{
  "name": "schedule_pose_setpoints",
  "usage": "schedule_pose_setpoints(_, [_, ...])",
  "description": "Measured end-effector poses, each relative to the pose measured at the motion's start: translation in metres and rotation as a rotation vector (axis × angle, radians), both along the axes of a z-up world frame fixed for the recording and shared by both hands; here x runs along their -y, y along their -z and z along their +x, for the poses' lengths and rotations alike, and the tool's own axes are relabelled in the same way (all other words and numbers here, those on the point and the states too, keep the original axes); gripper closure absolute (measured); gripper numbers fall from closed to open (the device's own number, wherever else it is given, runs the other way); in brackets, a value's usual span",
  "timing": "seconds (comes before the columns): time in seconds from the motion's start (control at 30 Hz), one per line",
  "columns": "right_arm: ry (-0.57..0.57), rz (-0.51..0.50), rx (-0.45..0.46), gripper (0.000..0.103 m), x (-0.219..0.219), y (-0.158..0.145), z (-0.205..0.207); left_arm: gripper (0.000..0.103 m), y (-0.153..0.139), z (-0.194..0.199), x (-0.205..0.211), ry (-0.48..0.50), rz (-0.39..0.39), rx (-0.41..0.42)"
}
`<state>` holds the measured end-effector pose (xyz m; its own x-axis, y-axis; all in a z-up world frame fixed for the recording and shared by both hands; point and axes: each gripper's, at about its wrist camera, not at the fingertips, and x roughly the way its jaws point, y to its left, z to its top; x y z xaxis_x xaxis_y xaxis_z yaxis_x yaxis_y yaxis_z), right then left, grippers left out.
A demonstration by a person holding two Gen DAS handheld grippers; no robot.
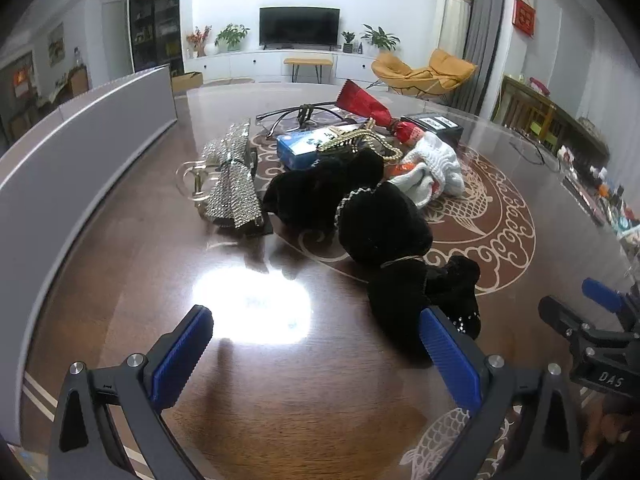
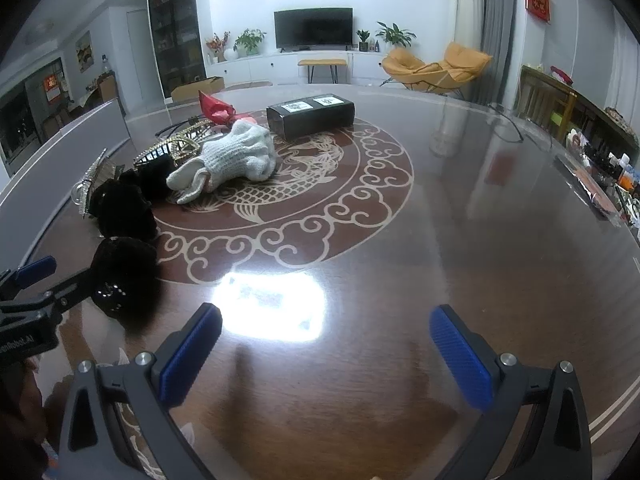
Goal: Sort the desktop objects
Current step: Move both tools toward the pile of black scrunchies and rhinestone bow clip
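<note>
Your left claw [image 1: 316, 344] gapes wide, empty, above the desk [image 1: 120, 280]; the black velvet piece [image 1: 400, 248] lies just ahead-right, its long axis running away from you. Your right claw [image 2: 326, 344], also wide and empty, is farther off.

A home living room. Black television [image 2: 313, 27] on a low white cabinet [image 2: 288, 65] against the far wall, potted plants [image 2: 249, 41] either side of it, yellow lounge chair [image 2: 434, 67] to its right, glossy wooden table [image 2: 460, 240] in front.
</note>
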<state>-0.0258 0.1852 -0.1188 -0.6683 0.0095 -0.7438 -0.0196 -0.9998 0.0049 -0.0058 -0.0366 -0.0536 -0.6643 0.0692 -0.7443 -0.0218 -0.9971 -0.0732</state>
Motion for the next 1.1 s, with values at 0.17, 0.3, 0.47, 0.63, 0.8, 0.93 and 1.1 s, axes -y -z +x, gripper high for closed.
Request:
schedule_pose_setpoints(0.17, [0.028,0.007,0.03,0.0,-0.003,0.003,-0.003,0.0,0.002,-0.001,0.006,0.011,0.006,0.033])
schedule_pose_setpoints(0.3, [0.02,0.008,0.024,0.0,-0.003,0.003,-0.002,0.0,0.002,0.0,0.016,0.051,-0.023,0.043])
schedule_pose_setpoints(0.47, [0.021,0.014,0.015,0.0,-0.002,0.002,-0.001,0.0,0.004,-0.002,0.032,0.033,-0.062,0.052])
schedule_pose_setpoints(0.63, [0.019,0.014,0.019,0.0,-0.001,0.002,-0.002,0.0,0.009,-0.007,0.04,0.035,-0.013,0.078])
schedule_pose_setpoints(0.8, [0.014,0.016,0.016,0.0,-0.001,0.002,-0.001,0.0,0.013,-0.007,0.037,0.042,-0.032,0.097])
schedule_pose_setpoints(0.93, [0.013,0.014,0.011,0.0,-0.001,0.002,0.0,0.0,0.015,-0.009,0.028,0.043,-0.082,0.109])
schedule_pose_setpoints(1.1, [0.007,0.01,0.009,0.0,-0.001,0.001,0.0,0.0,0.016,-0.009,0.026,0.046,-0.081,0.104])
